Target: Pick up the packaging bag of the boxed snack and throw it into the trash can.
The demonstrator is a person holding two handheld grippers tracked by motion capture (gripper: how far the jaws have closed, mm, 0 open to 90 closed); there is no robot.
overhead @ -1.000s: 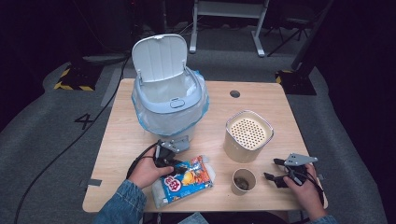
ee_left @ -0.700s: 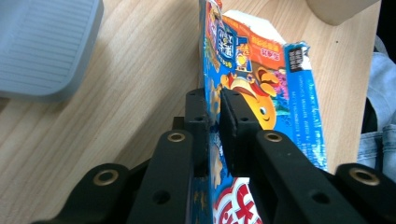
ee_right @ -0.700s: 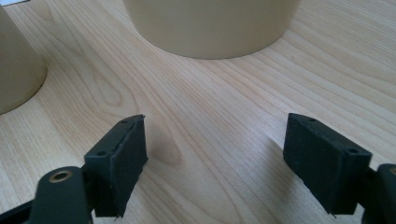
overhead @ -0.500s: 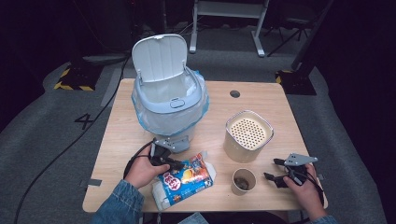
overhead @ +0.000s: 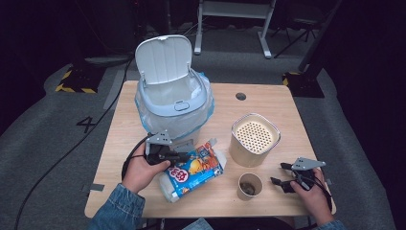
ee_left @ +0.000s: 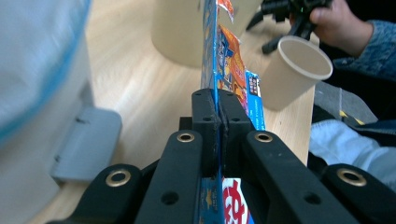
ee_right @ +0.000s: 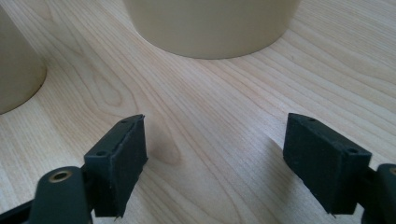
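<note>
The snack bag point(overhead: 194, 168), blue and orange, lies near the front edge of the desk point(overhead: 268, 103), left of the middle, with one edge lifted off the wood. The left gripper point(overhead: 178, 157) has that edge: in the left gripper view the bag point(ee_left: 231, 70) runs straight up from between the two black jaws, which have just been closing and now pinch the thin foil flat between them. The person's left hand point(overhead: 139, 168) wraps the gripper's body, a denim sleeve point(overhead: 115, 211) behind it.

Just beyond the bag, on the far left part of the desk, stands a pale blue bin point(overhead: 174, 103) lined with a clear bag, its lid point(overhead: 163, 60) tipped up and open. To the right of the snack bag a small paper cup point(overhead: 250, 185) stands upright, touching nothing, and just behind it stands a cream canister point(overhead: 254, 139) with a perforated top.

Farther right, near the front right corner, the right gripper point(overhead: 277, 174) rests low over the desk in the right hand point(overhead: 313, 194). Its jaws stand apart with bare wood between them, holding nothing, pointed toward the cup point(ee_right: 18, 70) and canister point(ee_right: 210, 23).
</note>
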